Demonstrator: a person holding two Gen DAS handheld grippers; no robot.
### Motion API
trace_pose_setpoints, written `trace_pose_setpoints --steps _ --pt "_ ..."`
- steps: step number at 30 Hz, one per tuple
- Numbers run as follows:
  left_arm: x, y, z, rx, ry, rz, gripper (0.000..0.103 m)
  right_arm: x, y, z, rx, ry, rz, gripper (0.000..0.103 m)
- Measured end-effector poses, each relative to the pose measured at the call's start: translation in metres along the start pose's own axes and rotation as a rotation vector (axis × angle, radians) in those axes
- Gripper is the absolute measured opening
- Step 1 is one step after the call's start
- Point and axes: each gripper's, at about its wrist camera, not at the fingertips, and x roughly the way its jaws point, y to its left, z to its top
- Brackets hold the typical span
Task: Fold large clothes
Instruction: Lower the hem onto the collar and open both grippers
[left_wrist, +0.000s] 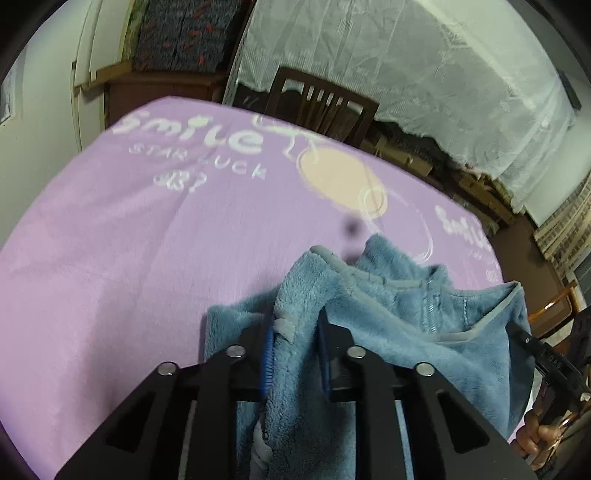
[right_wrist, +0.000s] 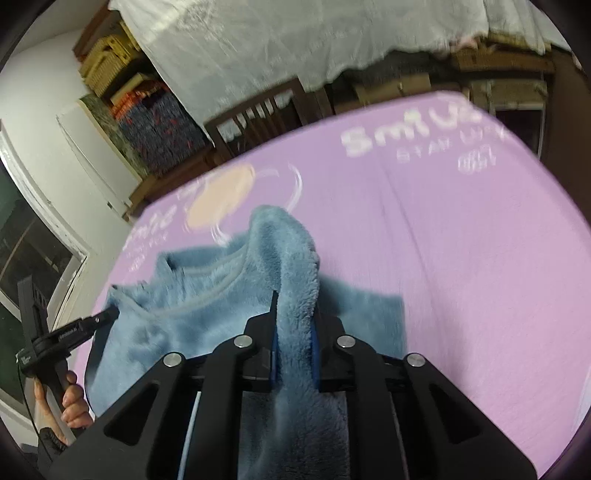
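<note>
A fluffy blue fleece garment (left_wrist: 406, 314) with a zip and grey-trimmed edges lies bunched on a purple blanket (left_wrist: 129, 240). In the left wrist view my left gripper (left_wrist: 295, 325) is shut on a raised fold of the fleece. The right gripper (left_wrist: 522, 334) reaches the garment's trimmed edge at the far right. In the right wrist view my right gripper (right_wrist: 295, 317) is shut on a ridge of the blue fleece (right_wrist: 207, 314). The left gripper (right_wrist: 107, 315) pinches the garment's corner at the left. The fleece hangs slack between the two grips.
The purple blanket (right_wrist: 461, 258) with white "Smile" lettering covers the whole table. A dark wooden chair (left_wrist: 321, 103) stands behind its far edge, under a white lace cloth (left_wrist: 424, 74). Stacked boxes and shelves (right_wrist: 110, 62) line the wall. A hand (right_wrist: 70, 402) holds the left gripper's handle.
</note>
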Motion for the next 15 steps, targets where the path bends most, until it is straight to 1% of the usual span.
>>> trace_pose_setpoints --steps 1,3,5,7,9,10,11,12,15 --pt "-0.005 -0.001 0.002 -0.007 -0.023 -0.01 0.015 -0.005 0.003 0.005 -0.004 -0.032 0.005 0.012" --pt "-0.012 -0.003 0.003 -0.009 -0.064 -0.005 0.015 -0.009 0.004 0.011 0.002 -0.078 0.006 0.012" --pt "-0.012 -0.007 0.005 0.011 -0.101 0.033 0.015 -0.004 -0.001 0.015 0.034 -0.107 -0.019 0.012" --pt "-0.003 -0.008 0.004 0.024 -0.099 0.064 0.015 0.009 -0.009 0.017 0.063 -0.09 -0.057 0.012" --pt "0.016 -0.006 0.001 0.033 -0.056 0.11 0.015 0.033 -0.026 0.013 0.125 -0.025 -0.125 0.012" --pt "0.025 -0.003 -0.001 0.034 -0.032 0.124 0.016 0.041 -0.032 0.01 0.148 -0.002 -0.126 0.012" --pt "0.032 -0.002 -0.002 0.034 -0.01 0.131 0.017 0.049 -0.041 0.006 0.189 0.019 -0.097 0.013" --pt "0.031 -0.002 -0.003 0.037 -0.013 0.132 0.018 0.047 -0.045 0.007 0.212 0.014 -0.086 0.014" --pt "0.034 -0.005 -0.004 0.066 -0.011 0.172 0.025 0.046 -0.042 0.008 0.182 0.02 -0.107 0.017"
